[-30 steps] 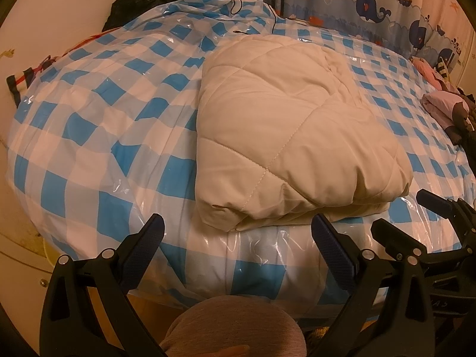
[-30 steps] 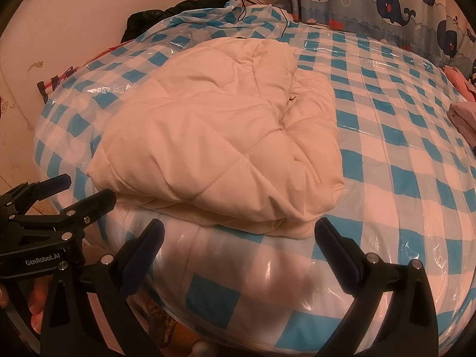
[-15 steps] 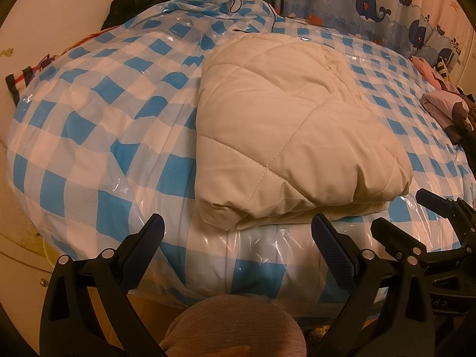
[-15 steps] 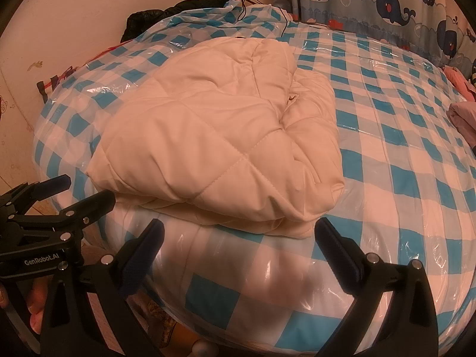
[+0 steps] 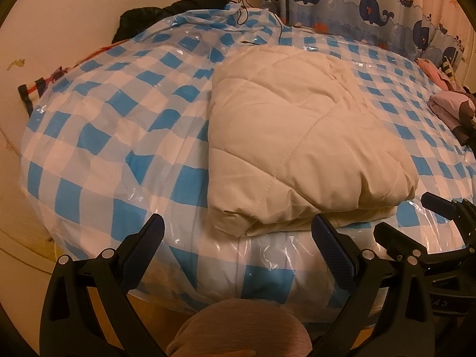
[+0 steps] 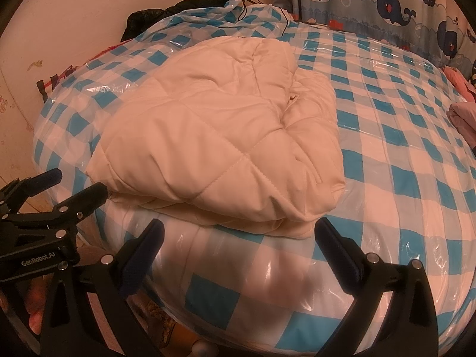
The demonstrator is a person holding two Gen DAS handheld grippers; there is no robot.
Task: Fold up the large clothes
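Both grippers hover at the bed's near edge, fingers spread wide and holding nothing: the left gripper (image 5: 238,235) and the right gripper (image 6: 239,239). Just past them the cream quilted coat (image 5: 300,154) lies folded on the blue-checked plastic cover (image 5: 98,136). A whale curtain (image 5: 372,3) hangs behind.

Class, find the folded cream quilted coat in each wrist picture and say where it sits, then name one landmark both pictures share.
Left wrist view: the coat lies right of centre on the checked cover.
Right wrist view: the coat lies centre-left, just beyond the open tongs.
Shared landmark: the whale curtain along the top right, also seen here.
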